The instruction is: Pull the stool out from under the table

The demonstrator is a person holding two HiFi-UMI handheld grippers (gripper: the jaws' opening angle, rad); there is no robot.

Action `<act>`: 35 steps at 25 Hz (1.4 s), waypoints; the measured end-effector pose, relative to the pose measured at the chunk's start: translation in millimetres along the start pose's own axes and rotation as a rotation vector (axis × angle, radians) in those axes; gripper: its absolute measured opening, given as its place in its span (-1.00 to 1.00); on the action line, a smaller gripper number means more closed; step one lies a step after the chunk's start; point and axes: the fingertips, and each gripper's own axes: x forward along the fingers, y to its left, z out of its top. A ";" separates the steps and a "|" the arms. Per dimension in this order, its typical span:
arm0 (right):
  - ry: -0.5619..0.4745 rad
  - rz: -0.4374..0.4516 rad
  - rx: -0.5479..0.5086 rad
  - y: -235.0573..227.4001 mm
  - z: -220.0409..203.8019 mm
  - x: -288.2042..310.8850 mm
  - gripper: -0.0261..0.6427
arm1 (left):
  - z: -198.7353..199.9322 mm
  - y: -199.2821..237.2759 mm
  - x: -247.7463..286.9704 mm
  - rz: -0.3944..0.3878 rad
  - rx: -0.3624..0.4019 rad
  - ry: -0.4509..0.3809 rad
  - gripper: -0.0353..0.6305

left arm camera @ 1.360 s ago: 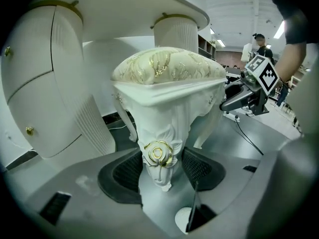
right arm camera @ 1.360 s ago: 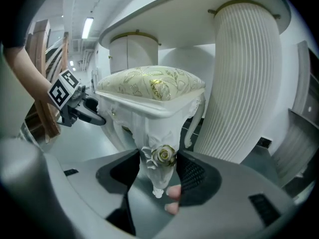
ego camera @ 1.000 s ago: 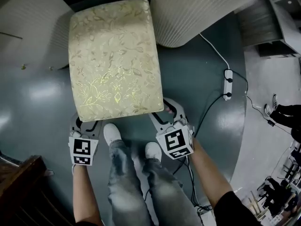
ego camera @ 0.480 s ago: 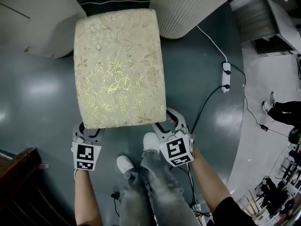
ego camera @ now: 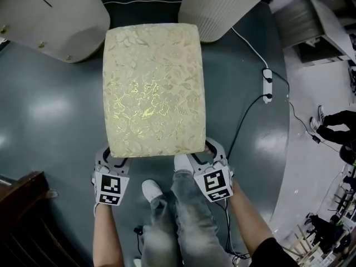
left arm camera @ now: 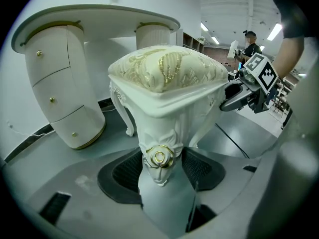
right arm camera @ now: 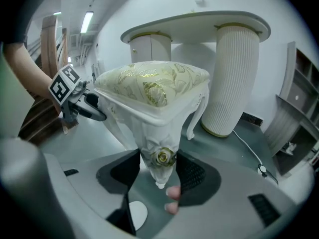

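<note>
The stool (ego camera: 153, 90), white with a cream and gold floral cushion, stands on the grey floor in front of the white table. It is clear of the table's drawer pedestal (ego camera: 50, 21) and ribbed pedestal (ego camera: 222, 10). My left gripper (ego camera: 111, 160) is shut on the stool's near left leg (left arm camera: 159, 158), whose gold rose sits between the black pads. My right gripper (ego camera: 207, 152) is shut on the near right leg (right arm camera: 162, 158) in the same way. The table top (right arm camera: 199, 24) shows behind the stool (right arm camera: 154, 88).
The person's legs and white shoes (ego camera: 167, 204) stand between the two grippers. A power strip (ego camera: 268, 90) with a black cable lies on the floor to the right. Dark wooden furniture (ego camera: 22, 210) is at the lower left. Another person (ego camera: 336, 127) stands at the right edge.
The stool has slid out from between the table's pedestals towards the person, with both grippers still on its near legs. The person's feet have stepped back.
</note>
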 end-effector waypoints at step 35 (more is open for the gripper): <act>0.099 0.001 0.093 -0.7 4.9 -40.3 -0.05 | 1.5 4.7 -51.0 0.015 -0.100 0.101 -0.15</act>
